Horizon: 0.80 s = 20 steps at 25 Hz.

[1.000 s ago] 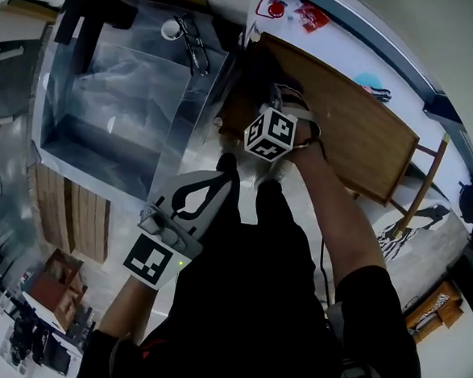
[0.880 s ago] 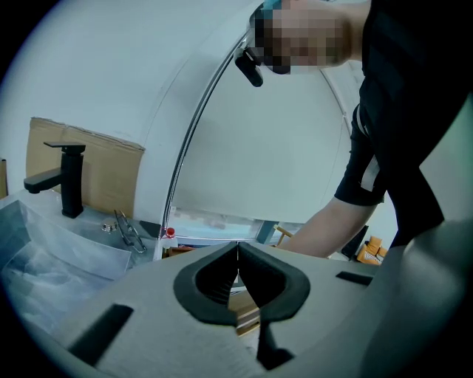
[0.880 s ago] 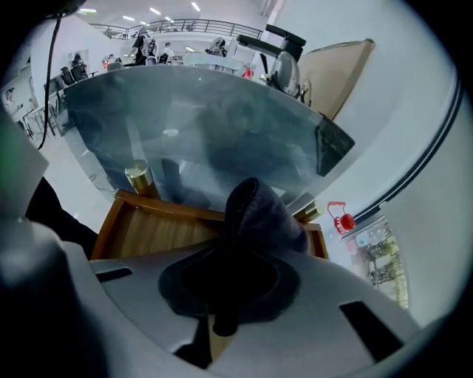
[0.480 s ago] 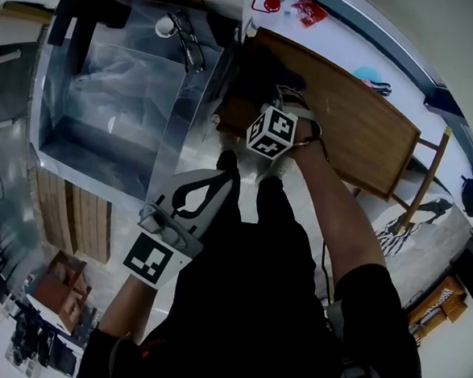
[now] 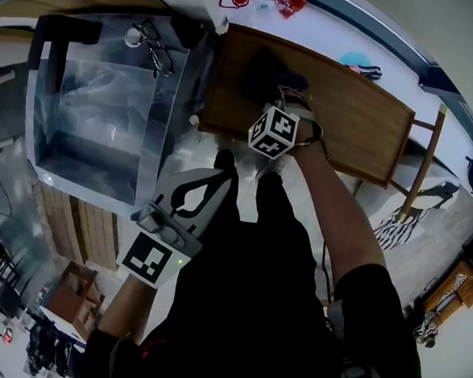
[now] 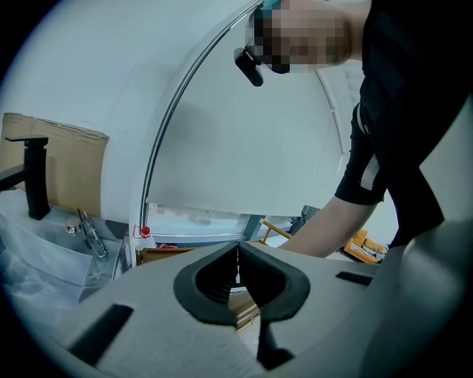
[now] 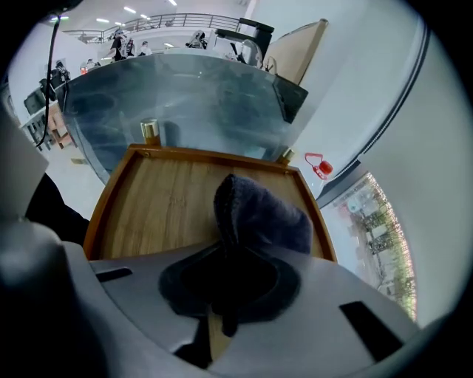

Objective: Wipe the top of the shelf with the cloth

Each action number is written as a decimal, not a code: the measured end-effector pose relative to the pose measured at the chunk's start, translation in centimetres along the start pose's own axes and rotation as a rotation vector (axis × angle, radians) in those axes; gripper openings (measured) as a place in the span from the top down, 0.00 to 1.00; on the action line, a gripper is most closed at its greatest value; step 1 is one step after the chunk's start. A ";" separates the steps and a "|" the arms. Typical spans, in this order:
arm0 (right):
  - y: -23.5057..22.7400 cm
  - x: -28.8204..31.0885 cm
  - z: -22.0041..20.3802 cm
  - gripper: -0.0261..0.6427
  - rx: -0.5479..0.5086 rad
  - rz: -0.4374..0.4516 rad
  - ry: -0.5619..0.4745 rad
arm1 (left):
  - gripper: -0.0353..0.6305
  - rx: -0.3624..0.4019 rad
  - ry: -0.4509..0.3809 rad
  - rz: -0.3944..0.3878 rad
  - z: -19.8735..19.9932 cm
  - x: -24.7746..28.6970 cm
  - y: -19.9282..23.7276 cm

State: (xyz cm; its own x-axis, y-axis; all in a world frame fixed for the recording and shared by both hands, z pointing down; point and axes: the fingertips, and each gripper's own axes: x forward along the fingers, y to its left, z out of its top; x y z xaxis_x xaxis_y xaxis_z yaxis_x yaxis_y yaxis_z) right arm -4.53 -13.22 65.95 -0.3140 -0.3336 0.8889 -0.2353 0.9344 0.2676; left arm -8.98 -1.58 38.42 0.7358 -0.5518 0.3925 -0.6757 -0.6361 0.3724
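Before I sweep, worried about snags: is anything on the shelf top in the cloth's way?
Nothing visible. The cloth, clamped in the right hand-held gripper, has only bare shelf top around it, out to the rim.

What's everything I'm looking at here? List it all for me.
shelf top: one, brown wood, in front of the person
cloth: one, dark grey, over the shelf top, gripped by the right tool
clear basin: one, see-through, left of the shelf top
tap: one, black, at the basin's edge
red tag: one, on the white wall beyond the shelf top
left tool: one, grey, jaws together on nothing, held back from the shelf top
right tool: one, grey, shut on the cloth
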 end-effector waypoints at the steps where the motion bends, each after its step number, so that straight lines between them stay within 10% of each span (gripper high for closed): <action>1: -0.1 -0.2 -0.6 0.92 0.007 -0.002 0.003 | 0.91 0.004 0.003 -0.006 0.1 0.4 -0.3; 20: -2.3 -4.2 -12.8 0.92 0.142 -0.049 0.068 | 0.91 0.079 0.055 -0.135 1.2 8.4 -7.0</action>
State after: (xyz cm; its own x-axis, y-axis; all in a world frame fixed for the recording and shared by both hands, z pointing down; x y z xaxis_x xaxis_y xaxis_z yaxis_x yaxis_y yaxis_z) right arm 9.06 -12.34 66.33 -0.2369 -0.3646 0.9005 -0.3783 0.8884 0.2601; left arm 2.01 -2.42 38.06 0.8150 -0.4294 0.3891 -0.5634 -0.7444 0.3585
